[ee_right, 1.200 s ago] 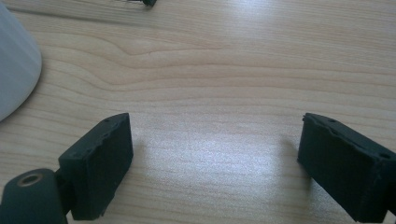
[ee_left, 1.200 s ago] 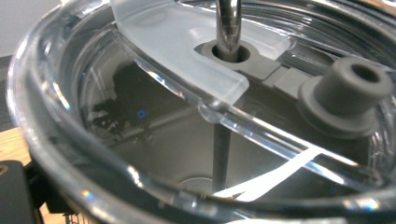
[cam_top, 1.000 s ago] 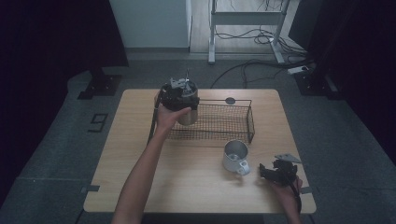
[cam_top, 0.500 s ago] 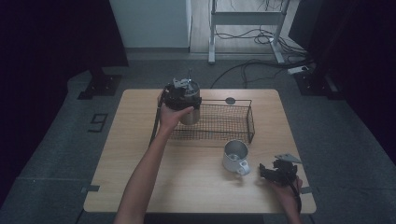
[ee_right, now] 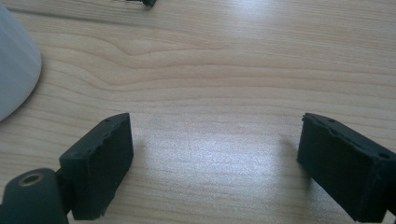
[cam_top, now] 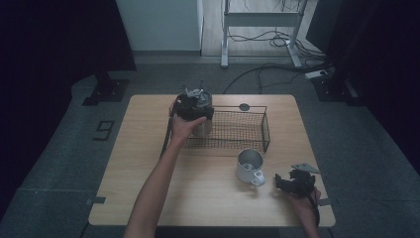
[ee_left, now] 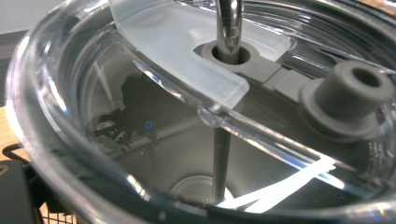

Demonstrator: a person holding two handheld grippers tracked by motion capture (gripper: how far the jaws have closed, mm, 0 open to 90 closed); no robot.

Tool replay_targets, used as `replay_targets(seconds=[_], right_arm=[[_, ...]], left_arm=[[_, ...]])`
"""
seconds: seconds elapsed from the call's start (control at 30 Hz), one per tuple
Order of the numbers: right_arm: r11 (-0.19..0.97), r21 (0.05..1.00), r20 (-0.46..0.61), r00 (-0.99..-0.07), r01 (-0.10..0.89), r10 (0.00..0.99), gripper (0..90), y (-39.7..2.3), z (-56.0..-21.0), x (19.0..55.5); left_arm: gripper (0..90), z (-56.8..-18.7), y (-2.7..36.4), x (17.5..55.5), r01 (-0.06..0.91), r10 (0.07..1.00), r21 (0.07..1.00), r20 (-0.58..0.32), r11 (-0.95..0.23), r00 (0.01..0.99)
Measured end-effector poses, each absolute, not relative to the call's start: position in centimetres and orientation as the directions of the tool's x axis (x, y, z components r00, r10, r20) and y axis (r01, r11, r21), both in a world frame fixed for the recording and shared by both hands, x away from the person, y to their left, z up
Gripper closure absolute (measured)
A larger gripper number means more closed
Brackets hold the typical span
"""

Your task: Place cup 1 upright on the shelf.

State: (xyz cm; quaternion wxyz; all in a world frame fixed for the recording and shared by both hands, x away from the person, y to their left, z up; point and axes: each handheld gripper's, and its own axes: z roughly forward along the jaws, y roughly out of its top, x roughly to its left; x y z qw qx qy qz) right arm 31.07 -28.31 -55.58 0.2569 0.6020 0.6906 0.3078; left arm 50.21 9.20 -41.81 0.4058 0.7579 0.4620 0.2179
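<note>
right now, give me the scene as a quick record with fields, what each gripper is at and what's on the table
left gripper: at the lidded steel tumbler, close over its clear lid; jaws not visible
tumbler: stands at the left end of the wire basket, metal straw through the lid
right gripper: open, holds nothing, low over the table near the right front corner
mug: metal, upright, in front of the basket, left of the right gripper

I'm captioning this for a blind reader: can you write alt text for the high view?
A person's left gripper is at a lidded steel tumbler at the left end of a wire basket on a wooden table. The right gripper rests beside a white mug.
</note>
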Motion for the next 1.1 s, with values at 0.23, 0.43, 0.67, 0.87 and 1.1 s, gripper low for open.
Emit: replay_targets(seconds=[0.23,0.43,0.67,0.87,1.1], right_arm=[[0.086,0.734,0.015,-0.143,0.673,0.990,10.2,-28.3,-55.6,31.1],[0.086,0.735,0.015,-0.144,0.673,0.990,10.2,-28.3,-55.6,31.1],[0.086,0.734,0.015,-0.144,0.673,0.990,10.2,-28.3,-55.6,31.1],[0.086,0.734,0.015,-0.143,0.673,0.990,10.2,-28.3,-55.6,31.1],[0.086,0.734,0.015,-0.143,0.673,0.990,10.2,-28.3,-55.6,31.1]], left_arm=[[3.9,-42.8,9.2,50.5,0.535,0.883,0.809,-0.043,-0.244,0.468],[3.9,-43.7,9.2,50.7,0.550,0.888,0.796,-0.035,-0.253,0.458],[3.9,-44.3,9.3,50.8,0.558,0.891,0.791,-0.036,-0.251,0.452],[3.9,-45.1,9.1,50.7,0.562,0.894,0.790,-0.041,-0.244,0.446],[3.8,-46.0,9.0,50.6,0.563,0.896,0.790,-0.040,-0.242,0.442]])
